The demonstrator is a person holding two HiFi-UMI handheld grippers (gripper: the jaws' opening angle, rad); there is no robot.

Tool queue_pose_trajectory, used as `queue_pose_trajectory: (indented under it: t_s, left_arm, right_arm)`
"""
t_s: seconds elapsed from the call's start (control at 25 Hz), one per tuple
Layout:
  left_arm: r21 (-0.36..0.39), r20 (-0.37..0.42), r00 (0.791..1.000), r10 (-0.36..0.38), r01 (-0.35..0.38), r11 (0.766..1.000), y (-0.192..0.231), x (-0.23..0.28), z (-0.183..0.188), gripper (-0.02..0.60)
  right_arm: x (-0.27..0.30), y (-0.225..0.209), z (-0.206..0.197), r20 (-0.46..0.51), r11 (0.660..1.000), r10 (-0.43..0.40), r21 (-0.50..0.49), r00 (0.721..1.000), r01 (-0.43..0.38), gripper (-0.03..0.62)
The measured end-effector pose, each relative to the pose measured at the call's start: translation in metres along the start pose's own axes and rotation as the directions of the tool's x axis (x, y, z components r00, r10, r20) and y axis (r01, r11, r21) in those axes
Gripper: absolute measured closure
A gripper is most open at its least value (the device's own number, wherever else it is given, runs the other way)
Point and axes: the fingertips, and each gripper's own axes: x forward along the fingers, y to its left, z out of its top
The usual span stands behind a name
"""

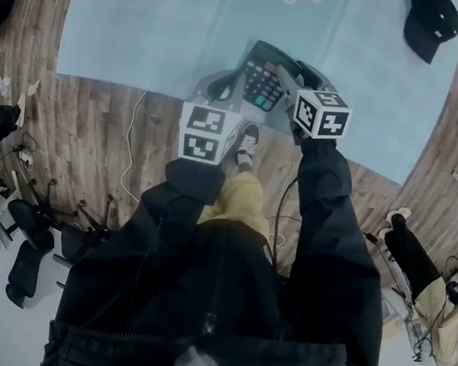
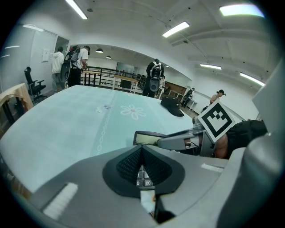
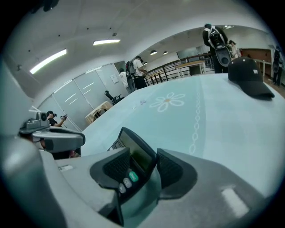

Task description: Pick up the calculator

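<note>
Right gripper (image 3: 144, 156) jaws spread wide, raised display end of calculator (image 3: 136, 156) between pads, left gripper (image 2: 141, 153) jaws together, tips over keypad, dark casing, tilted greenish screen, grey and green keys, lying near front edge of pale blue daisy-print cloth (image 1: 149, 25), black cap (image 1: 430, 24) well apart

Open-plan office: ceiling strip lights (image 2: 180, 29), glass partitions (image 3: 84, 95), desk chairs (image 1: 27, 267).

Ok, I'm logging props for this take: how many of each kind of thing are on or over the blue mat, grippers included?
calculator: 1
black cap: 1
grippers: 2 (left gripper, right gripper)
Total: 4
A speck further along the mat is too small to name.
</note>
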Motion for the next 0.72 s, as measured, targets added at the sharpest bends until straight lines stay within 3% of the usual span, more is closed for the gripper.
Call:
queue_pose_trajectory:
  t_s: [0.16, 0.48, 0.72]
  left_arm:
    - [0.003, -0.003, 1.000, 0.008, -0.008, 1.000, 0.000, -0.005, -0.001, 0.584]
    - [0.016, 0.008, 1.000, 0.017, -0.017, 1.000, -0.003, -0.014, 0.003, 0.584]
    - [0.029, 0.044, 0.999, 0.026, -0.027, 0.999, -0.008, -0.032, 0.016, 0.584]
  right_arm:
    - [-0.004, 0.003, 0.002, 0.014, 0.999, 0.026, 0.032, 1.000, -0.026, 0.424]
    - [-0.032, 0.031, 0.024, 0.112, 0.990, 0.088, 0.096, 0.990, -0.098, 0.540]
    - [-0.053, 0.054, 0.032, 0.167, 0.994, 0.042, 0.091, 0.985, -0.058, 0.545]
